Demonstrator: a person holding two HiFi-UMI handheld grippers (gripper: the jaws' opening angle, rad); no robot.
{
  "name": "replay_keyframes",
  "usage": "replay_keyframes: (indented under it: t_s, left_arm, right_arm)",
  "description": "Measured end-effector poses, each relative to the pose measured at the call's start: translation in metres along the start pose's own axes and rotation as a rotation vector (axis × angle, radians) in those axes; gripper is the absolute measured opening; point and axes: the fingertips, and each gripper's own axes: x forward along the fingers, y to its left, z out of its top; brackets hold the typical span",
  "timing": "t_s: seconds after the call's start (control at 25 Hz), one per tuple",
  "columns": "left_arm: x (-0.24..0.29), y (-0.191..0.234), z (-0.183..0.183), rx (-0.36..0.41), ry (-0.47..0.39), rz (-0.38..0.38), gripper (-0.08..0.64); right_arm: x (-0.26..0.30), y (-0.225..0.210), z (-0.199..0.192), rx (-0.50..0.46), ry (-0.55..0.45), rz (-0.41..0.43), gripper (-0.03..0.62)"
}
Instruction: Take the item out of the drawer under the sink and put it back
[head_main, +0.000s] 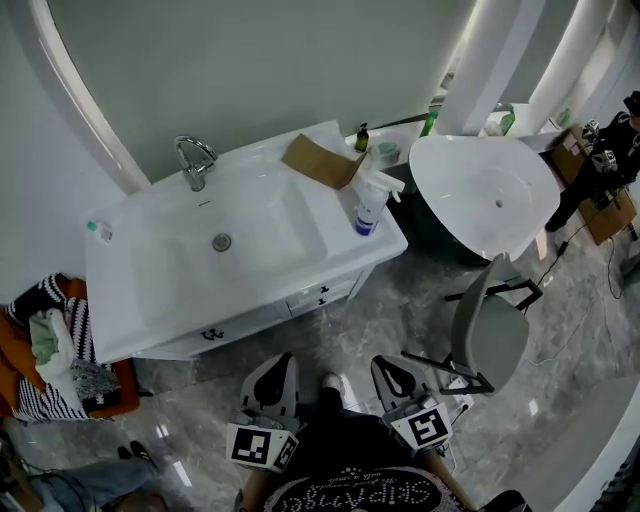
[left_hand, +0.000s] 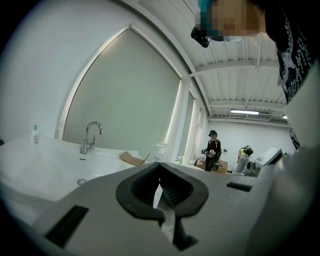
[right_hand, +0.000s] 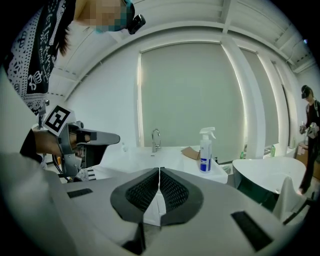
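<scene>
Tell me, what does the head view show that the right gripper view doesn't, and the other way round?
Only the head view shows the sink drain and the drawers under the sink. Only the right gripper view shows the jaws of the right gripper, shut and empty. Both show the faucet, the spray bottle, the cardboard and the bathtub.

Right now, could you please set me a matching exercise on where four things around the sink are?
Things: 1 faucet; 2 spray bottle; 3 cardboard piece; 4 grey chair.
Places: A on the floor, away from the counter; B at the counter's right edge, near the front; C behind the basin; D flat at the counter's back right.
Pairs: 1-C, 2-B, 3-D, 4-A.
</scene>
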Motion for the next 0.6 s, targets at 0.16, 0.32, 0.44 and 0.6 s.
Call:
replay_keyframes:
  t_s: [0.16, 0.32, 0.44, 0.6]
  left_arm:
    - [0.009, 0.012, -0.001, -0.011, 0.002, 0.019, 0.005]
    - [0.021, 0.023, 0.007, -0.006, 0.000, 0.011, 0.005]
    - [0.031, 0.035, 0.024, -0.004, -0.022, 0.011, 0.005]
    - [0.041, 0.047, 0.040, 0.001, -0.033, 0.002, 0.005]
  right_arm:
    - [0.017, -0.001, 0.000, -0.002, 0.017, 0.025, 0.020]
    - [0.036, -0.002, 0.008, -0.020, 0.011, 0.029, 0.020]
    - [0.051, -0.006, 0.022, -0.010, 0.007, 0.022, 0.020]
    - [0.070, -0.005, 0.036, -0.007, -0.002, 0.023, 0.020]
